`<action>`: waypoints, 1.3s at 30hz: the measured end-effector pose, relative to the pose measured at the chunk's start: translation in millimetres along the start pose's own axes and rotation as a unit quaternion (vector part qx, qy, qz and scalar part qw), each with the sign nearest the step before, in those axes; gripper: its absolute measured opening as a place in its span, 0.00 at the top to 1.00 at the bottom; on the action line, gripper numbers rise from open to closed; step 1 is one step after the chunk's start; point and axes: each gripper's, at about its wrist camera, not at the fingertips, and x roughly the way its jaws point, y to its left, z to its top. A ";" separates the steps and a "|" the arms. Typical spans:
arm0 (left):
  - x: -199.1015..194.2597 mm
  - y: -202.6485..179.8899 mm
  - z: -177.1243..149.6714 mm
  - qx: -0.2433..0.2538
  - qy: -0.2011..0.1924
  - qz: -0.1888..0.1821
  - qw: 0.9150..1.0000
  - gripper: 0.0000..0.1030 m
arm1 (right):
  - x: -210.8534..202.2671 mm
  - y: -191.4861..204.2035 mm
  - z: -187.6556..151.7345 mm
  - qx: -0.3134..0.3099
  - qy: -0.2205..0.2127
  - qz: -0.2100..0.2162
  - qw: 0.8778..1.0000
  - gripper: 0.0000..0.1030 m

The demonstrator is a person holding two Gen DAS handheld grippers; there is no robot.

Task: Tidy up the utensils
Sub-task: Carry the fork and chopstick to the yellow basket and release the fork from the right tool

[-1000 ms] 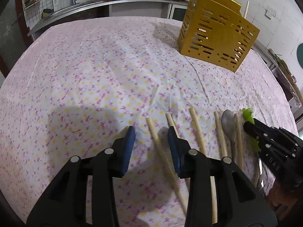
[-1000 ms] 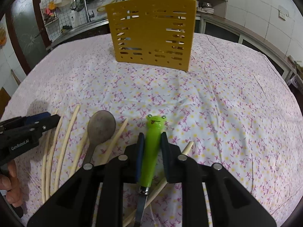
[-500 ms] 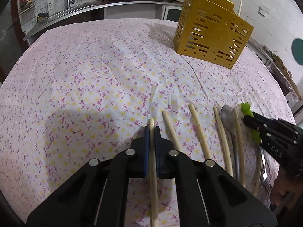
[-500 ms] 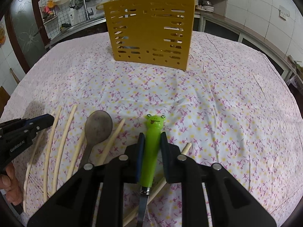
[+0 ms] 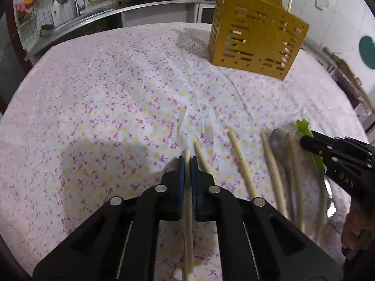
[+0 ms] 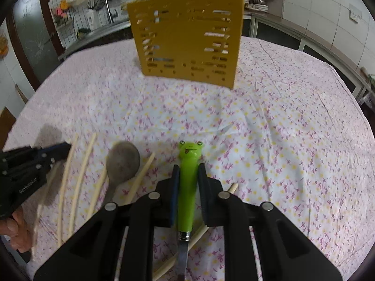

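Left gripper (image 5: 187,164): jaws clamped nearly fully together on one chopstick (image 5: 188,210), which runs straight down the gap between the blue pads and pokes just past their tips. Grip sits close to the chopstick's far end, so most of the length hangs behind the jaws.

Right gripper (image 6: 188,178): jaws narrow, pinching the green frog-handled utensil (image 6: 187,187) by its plastic handle; frog head just past the pad tips, metal shank trailing back under the gripper. Can't tell whether it's a fork or a spoon, since the working end is hidden.

Still flat on the flowered tablecloth (image 5: 117,93) between the two grippers: several loose chopsticks (image 5: 241,164) and a metal spoon (image 6: 123,161). One more chopstick (image 6: 232,187) lies partly under the right gripper.

Target is presumably the yellow slotted holder (image 6: 187,42), standing upright at the far side of the table, well apart from both grippers. It already holds at least one stick, which pokes out of the top.

How I'd do this step:
- Lift both straight up before travelling, so neither item drags its neighbours out of line.
- The left grip is end-heavy, so expect the chopstick to pivot in the pads. Keep the wrist motion slow and let the long tail swing down to vertical on purpose.
- The frog handle is smooth plastic. Tip it metal end down over the holder and release only once it's inside the rim.
- Go one hand at a time at the holder. The opening looks narrow, and a knock could tip it over.
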 end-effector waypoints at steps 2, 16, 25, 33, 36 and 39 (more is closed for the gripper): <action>-12.3 2.1 2.7 -0.001 -0.018 -0.012 1.000 0.97 | -13.4 -1.9 4.8 0.005 -0.021 0.004 1.000 0.84; -106.5 10.9 28.3 -0.016 -0.142 -0.067 0.988 0.97 | -115.5 -9.2 23.4 0.036 -0.178 0.028 0.983 0.85; -158.9 11.4 49.5 0.003 -0.214 -0.060 0.975 0.97 | -153.4 -13.0 33.0 0.033 -0.223 0.022 0.974 0.85; -176.9 9.8 70.0 0.011 -0.255 -0.059 0.965 0.97 | -171.6 -13.9 48.5 0.021 -0.246 0.013 0.969 0.85; -185.0 5.7 88.3 0.018 -0.276 -0.057 0.959 0.97 | -180.0 -17.5 61.3 0.019 -0.260 0.007 0.965 0.85; -191.3 -1.1 109.1 0.030 -0.298 -0.053 0.953 0.97 | -187.8 -18.2 78.5 0.014 -0.275 0.004 0.961 0.85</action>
